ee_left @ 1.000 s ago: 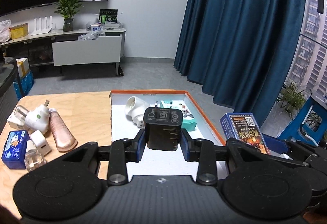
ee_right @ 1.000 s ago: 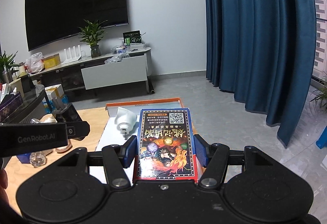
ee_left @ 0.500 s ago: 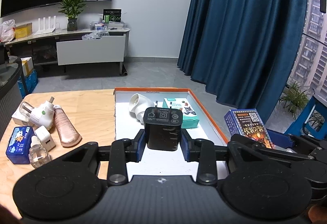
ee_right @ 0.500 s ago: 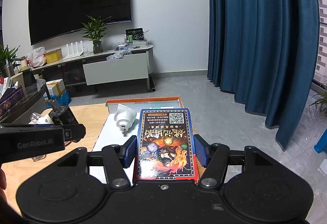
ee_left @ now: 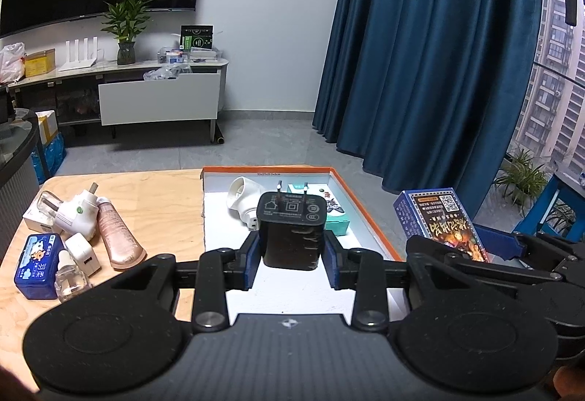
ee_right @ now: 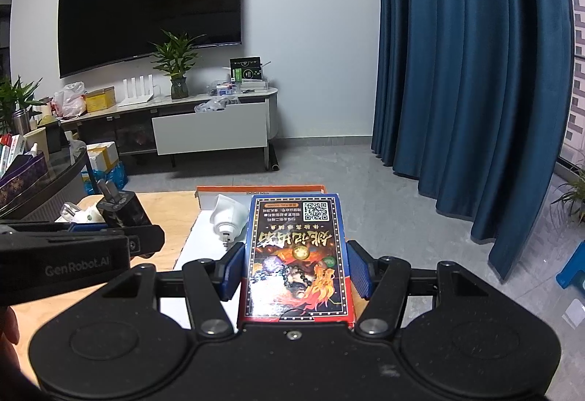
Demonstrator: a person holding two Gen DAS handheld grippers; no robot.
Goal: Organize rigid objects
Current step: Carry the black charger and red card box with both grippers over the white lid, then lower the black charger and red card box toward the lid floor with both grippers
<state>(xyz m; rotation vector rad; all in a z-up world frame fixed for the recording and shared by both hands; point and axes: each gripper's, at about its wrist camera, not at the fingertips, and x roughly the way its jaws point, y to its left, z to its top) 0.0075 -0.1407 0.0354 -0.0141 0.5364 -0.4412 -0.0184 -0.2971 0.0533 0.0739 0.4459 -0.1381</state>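
Blue curtains [ee_right: 471, 71] hang beside a white wall [ee_right: 310, 35] bearing a dark television [ee_right: 150, 6] above grey floor [ee_right: 329, 167].

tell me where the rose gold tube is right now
In the left wrist view the rose gold tube lies on the wooden table, left of the orange-rimmed tray, between the white plug-in device and the small white charger.

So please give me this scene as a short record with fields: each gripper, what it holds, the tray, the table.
left gripper: jaws shut on black charger, prongs up
right gripper: jaws shut on blue card box
tray: orange rim, holds white plug device and teal box
table: pink tube, small bottle, blue pack, white adapter
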